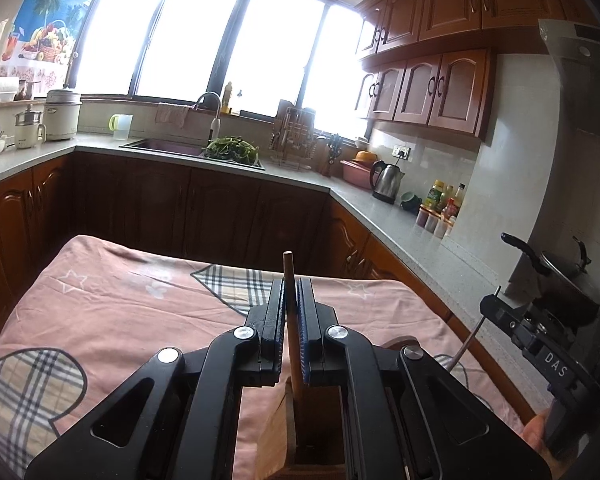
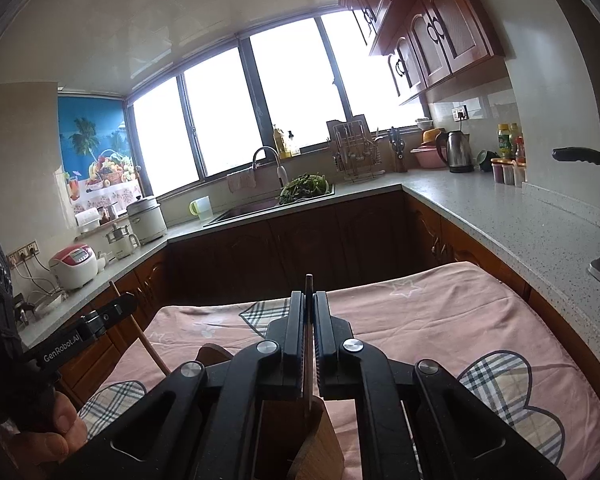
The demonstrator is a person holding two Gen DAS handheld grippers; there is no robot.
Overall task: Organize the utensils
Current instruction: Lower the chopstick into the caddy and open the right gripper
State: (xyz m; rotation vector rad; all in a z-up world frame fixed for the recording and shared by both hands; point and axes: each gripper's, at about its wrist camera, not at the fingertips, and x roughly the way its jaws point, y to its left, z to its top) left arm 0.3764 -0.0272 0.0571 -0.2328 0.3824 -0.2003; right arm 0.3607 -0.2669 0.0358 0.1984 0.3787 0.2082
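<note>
My left gripper (image 1: 291, 284) is shut on a wooden utensil handle (image 1: 289, 276) that stands upright, its lower end inside a wooden holder box (image 1: 278, 436) under the jaws. My right gripper (image 2: 309, 296) is shut on a thin dark utensil handle (image 2: 309, 285), also upright, reaching down into a wooden holder (image 2: 320, 440). The left gripper also shows in the right wrist view (image 2: 116, 308) holding its wooden stick (image 2: 140, 332). The right gripper shows at the right edge of the left wrist view (image 1: 496, 304) with a thin pale utensil (image 1: 466, 346).
The holder stands on a table under a pink cloth with plaid patches (image 1: 120, 304). Grey counters run around the room with a sink (image 1: 172, 146), a kettle (image 1: 388, 180), bottles (image 1: 440, 200), rice cookers (image 2: 76, 264) and a pan (image 1: 560, 276).
</note>
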